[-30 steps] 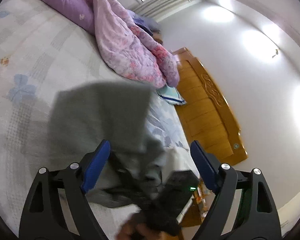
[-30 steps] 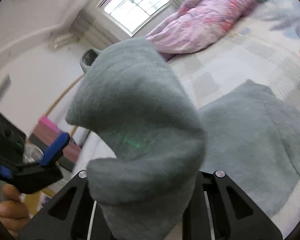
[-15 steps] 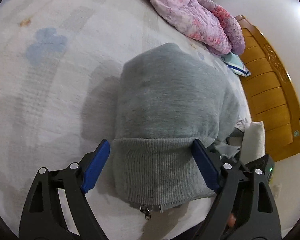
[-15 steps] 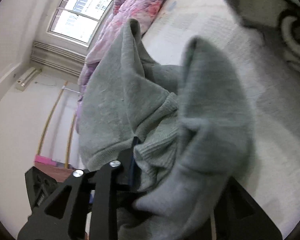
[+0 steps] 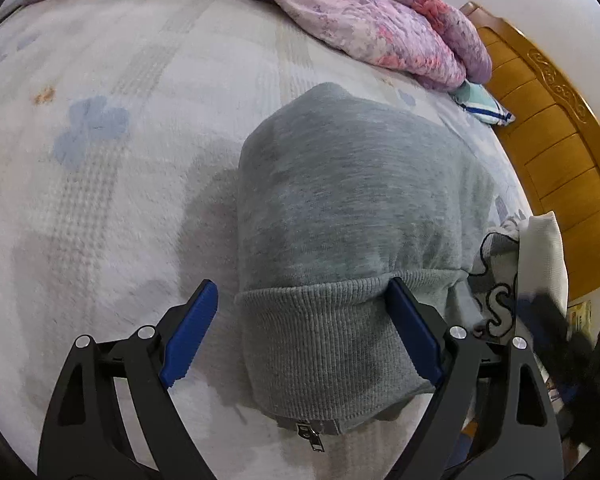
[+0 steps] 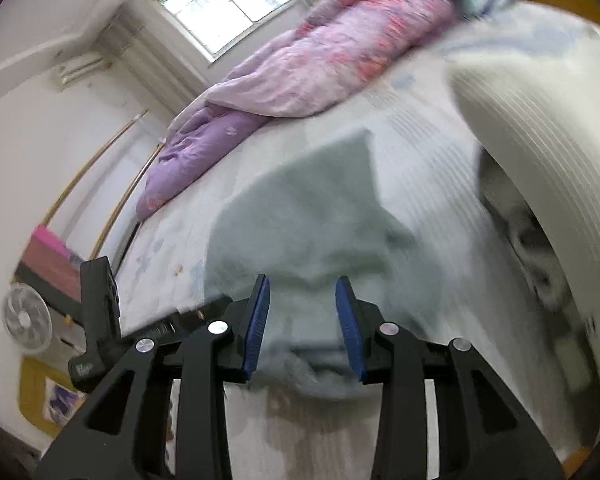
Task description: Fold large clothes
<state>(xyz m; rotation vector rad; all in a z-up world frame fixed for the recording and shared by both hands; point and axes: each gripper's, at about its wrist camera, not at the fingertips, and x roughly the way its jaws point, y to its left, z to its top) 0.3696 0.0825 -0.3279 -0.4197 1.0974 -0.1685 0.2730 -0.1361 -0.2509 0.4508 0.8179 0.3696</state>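
A grey zip sweatshirt (image 5: 352,208) lies folded on the pale bed sheet (image 5: 100,200), ribbed hem and zipper pull nearest me. My left gripper (image 5: 300,304) stands wide open over that hem. Its right pad (image 5: 412,336) sits at the hem's edge and its left pad is apart from the cloth. In the blurred right wrist view the sweatshirt (image 6: 312,216) lies beyond my right gripper (image 6: 302,286), whose jaws are opening. The cloth shows between the pads, which do not press on it. The right gripper also shows as a dark blur at the left wrist view's right edge.
A purple and pink quilt (image 5: 380,24) is heaped along the far side of the bed. A wooden headboard (image 5: 552,140) and a teal pillow (image 5: 480,104) are at the right. A white garment (image 5: 540,256) with black print lies beside the sweatshirt. A fan (image 6: 26,320) stands by the wall.
The sweatshirt was hanging bunched in my right gripper; it now lies folded on the bed. The right jaws have let go and drawn back. My left gripper has dropped over the hem.
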